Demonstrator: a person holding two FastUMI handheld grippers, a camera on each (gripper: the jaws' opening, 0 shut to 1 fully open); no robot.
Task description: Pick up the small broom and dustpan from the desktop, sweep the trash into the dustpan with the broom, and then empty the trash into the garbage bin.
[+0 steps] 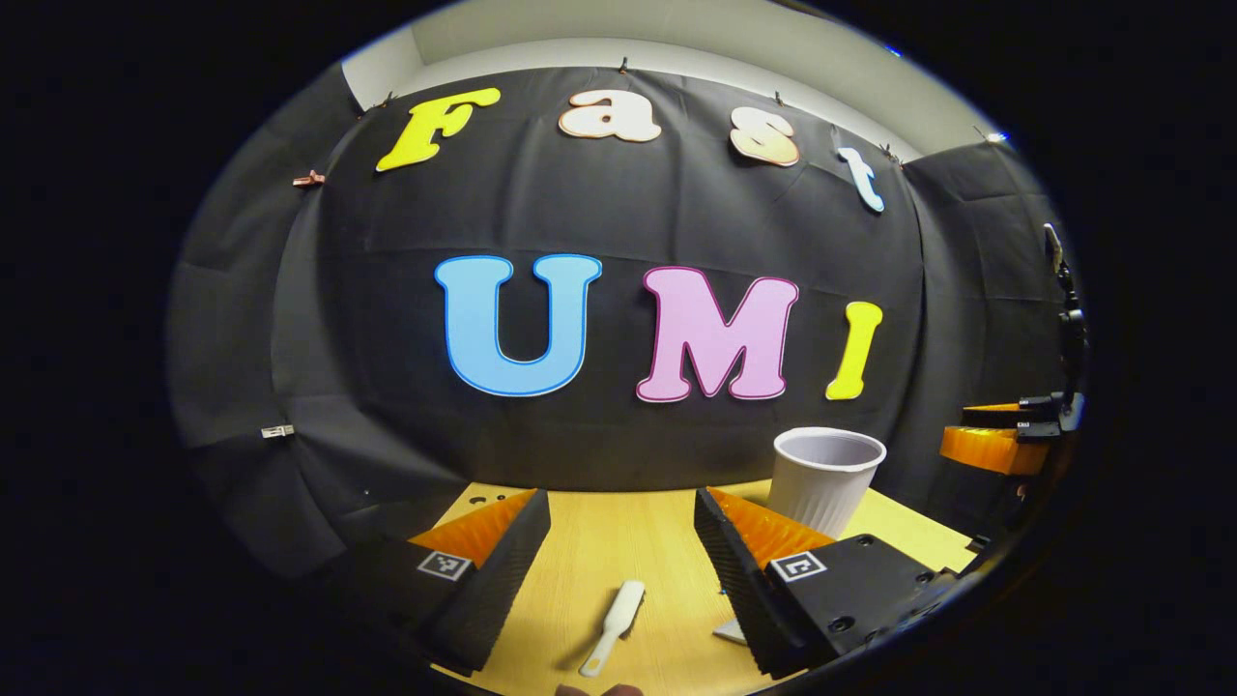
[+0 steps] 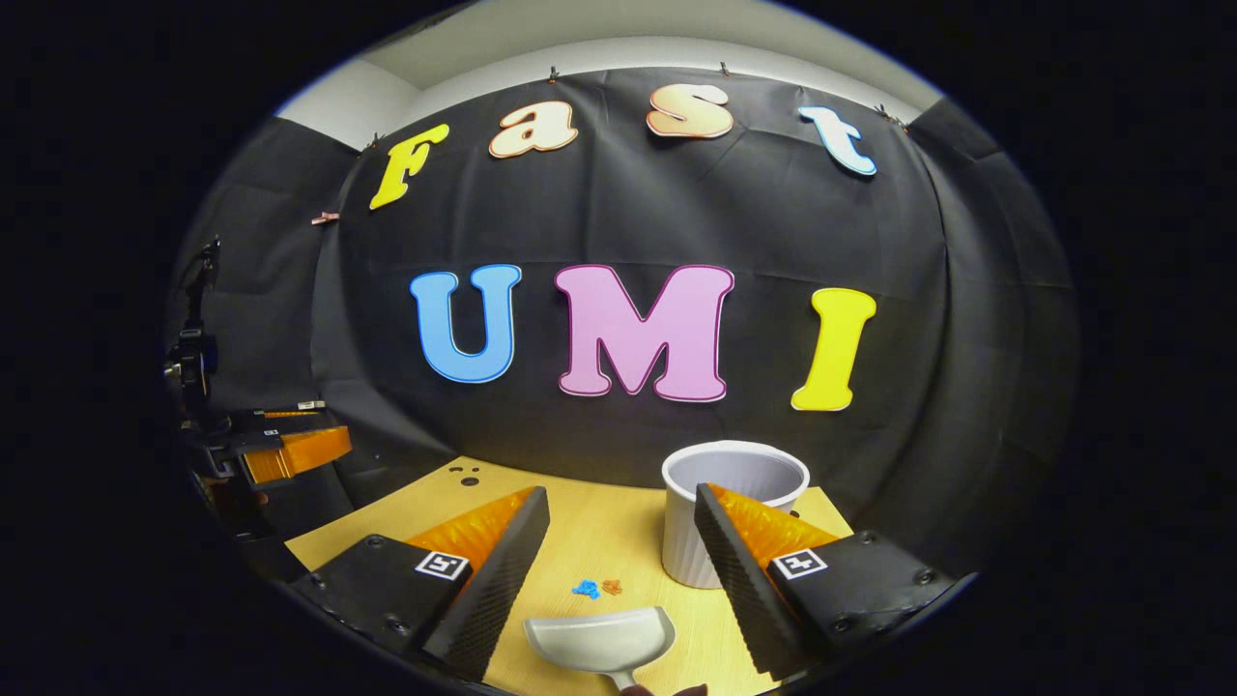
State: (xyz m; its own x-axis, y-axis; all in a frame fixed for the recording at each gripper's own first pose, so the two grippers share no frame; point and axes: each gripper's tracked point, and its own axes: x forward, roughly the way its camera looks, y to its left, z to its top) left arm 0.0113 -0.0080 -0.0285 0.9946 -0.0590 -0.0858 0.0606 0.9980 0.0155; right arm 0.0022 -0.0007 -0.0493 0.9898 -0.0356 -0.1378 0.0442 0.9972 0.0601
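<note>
A small white broom (image 1: 613, 626) lies on the wooden desktop (image 1: 618, 541), below and between the fingers of my open left gripper (image 1: 621, 522), which hovers over it. A white dustpan (image 2: 601, 640) rests on the desktop (image 2: 599, 541) under my open right gripper (image 2: 621, 522), its mouth facing away. Just beyond the pan lie a blue scrap (image 2: 585, 588) and a brown scrap (image 2: 611, 586) of trash. The white ribbed garbage bin (image 2: 732, 509) stands upright at the back right, partly behind my right finger; it also stands to the right in the left gripper view, garbage bin (image 1: 824, 477).
The other gripper (image 1: 1005, 440) hangs at the far right of the left gripper view, and its counterpart (image 2: 280, 447) at the far left of the right gripper view. The black cloth wall closes off the desk's far edge. A corner of the dustpan (image 1: 730, 631) peeks beside my left gripper's right finger.
</note>
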